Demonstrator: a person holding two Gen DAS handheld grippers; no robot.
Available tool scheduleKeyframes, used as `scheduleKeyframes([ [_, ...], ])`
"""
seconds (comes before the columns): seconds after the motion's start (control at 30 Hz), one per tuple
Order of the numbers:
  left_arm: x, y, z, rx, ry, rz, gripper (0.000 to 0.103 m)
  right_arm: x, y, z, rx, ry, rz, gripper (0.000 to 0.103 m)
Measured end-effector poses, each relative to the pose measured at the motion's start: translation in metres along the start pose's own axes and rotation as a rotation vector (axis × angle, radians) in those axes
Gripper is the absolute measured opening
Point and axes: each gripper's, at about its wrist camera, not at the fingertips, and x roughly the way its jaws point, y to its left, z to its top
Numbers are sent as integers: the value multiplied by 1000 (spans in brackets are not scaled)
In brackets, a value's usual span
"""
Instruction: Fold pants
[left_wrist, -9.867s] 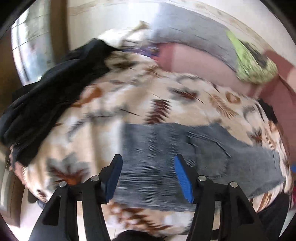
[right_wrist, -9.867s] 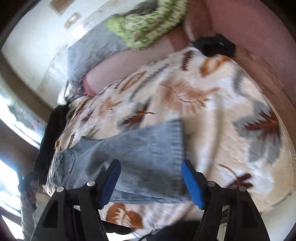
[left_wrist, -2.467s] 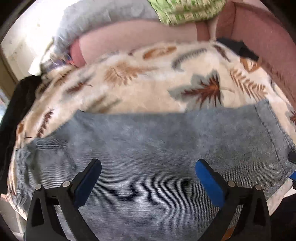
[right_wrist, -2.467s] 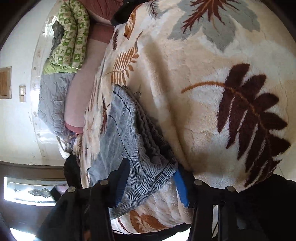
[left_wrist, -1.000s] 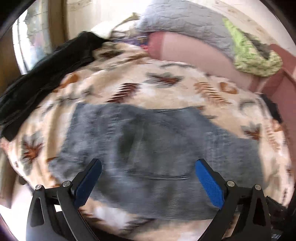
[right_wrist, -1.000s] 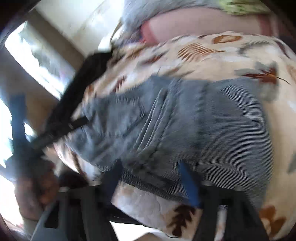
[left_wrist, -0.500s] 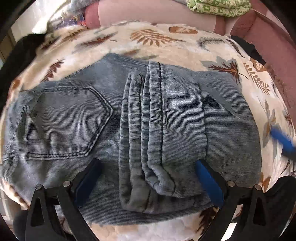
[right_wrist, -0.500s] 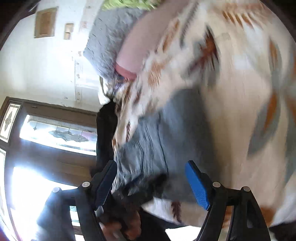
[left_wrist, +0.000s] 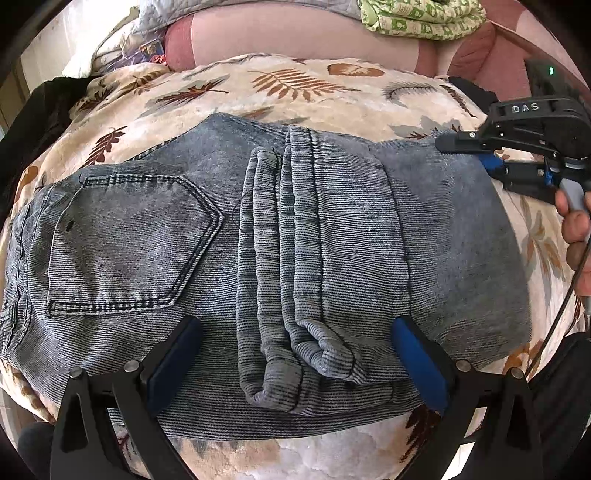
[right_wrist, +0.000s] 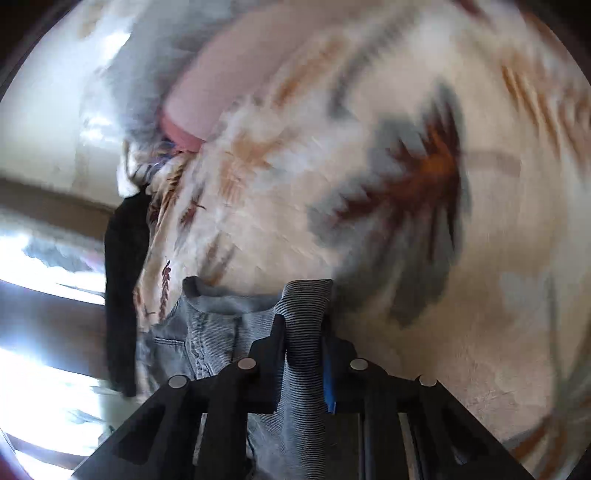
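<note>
Grey-blue corduroy-washed pants (left_wrist: 332, 240) lie folded across a leaf-print blanket (left_wrist: 295, 81), back pocket at the left and the leg hems stacked in the middle. My left gripper (left_wrist: 293, 326) hovers open over the pants' near edge, its blue pads either side of the stacked hems. My right gripper (left_wrist: 476, 155) sits at the far right corner of the pants. In the right wrist view my right gripper (right_wrist: 303, 321) is closing, with a raised fold of the pants (right_wrist: 218, 332) pinched between its pads.
A black garment (left_wrist: 40, 107) hangs over the left end of the blanket. Behind it a pink sofa back (left_wrist: 277, 40) carries a green patterned cloth (left_wrist: 417, 18). A person's hand (left_wrist: 576, 229) holds the right gripper at the right edge. Bright windows fill the left of the right wrist view.
The right gripper swung in to the pants' right edge and closed on a fold of the cloth. The left gripper stayed open over the near edge, hardly moving.
</note>
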Motion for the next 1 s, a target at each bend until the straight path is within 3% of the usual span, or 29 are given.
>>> scheduleKeyframes([
  [0.03, 0, -1, -1, 2, -4, 4, 102, 18, -1, -3, -31, 53, -64, 21],
  [0.07, 1, 0, 2, 3, -4, 5, 102, 26, -9, -5, -24, 72, -59, 22],
  [0.1, 3, 0, 4, 4, 0, 6, 102, 20, -13, -5, -8, 46, -28, 22],
  [0.13, 2, 1, 6, 2, 6, 0, 102, 13, -16, -6, 12, 33, -8, 29],
  [0.23, -6, 5, 12, -13, 5, -28, 102, -28, -8, -15, 10, -56, 2, 36],
  [0.37, -38, 14, 28, -56, -112, -55, 102, -56, 5, -51, 60, -36, 225, 36],
  [0.43, -42, 19, 35, -85, -139, -69, 102, -42, -3, -74, 120, 18, 253, 44],
  [0.47, -36, 20, 37, -95, -124, -72, 102, -22, -9, -85, 129, 95, 230, 44],
  [0.5, -25, 19, 38, -96, -85, -64, 102, -1, -21, -96, 157, 150, 200, 37],
  [0.53, -4, 16, 37, -79, -3, -32, 102, 1, -29, -101, 188, 120, 215, 29],
  [0.57, 19, 12, 32, -40, 99, 19, 103, -2, -31, -100, 208, 124, 235, 29],
  [0.6, 14, 6, 29, 0, 27, 45, 103, -8, -28, -94, 208, 141, 242, 34],
  [0.63, 6, 2, 28, 21, 9, 68, 102, -17, -23, -87, 187, 117, 247, 44],
  [0.67, 1, -1, 29, 31, 3, 72, 103, -24, -19, -79, 162, 89, 237, 47],
  [0.73, -21, -6, 33, 33, -77, 49, 102, -36, -14, -59, 143, 41, 224, 50],
  [0.83, -32, -15, 33, 68, -132, 30, 102, -34, -13, -24, 170, 10, 301, 50],
  [0.9, -11, -18, 29, 82, -57, 29, 102, -21, -9, -8, 167, 16, 317, 50],
  [0.97, 17, -16, 20, 81, 37, 44, 103, 1, -24, 3, 185, 60, 280, 55],
  [1.0, 15, -11, 17, 52, -7, 22, 103, 21, -36, 5, 236, 103, 242, 52],
])
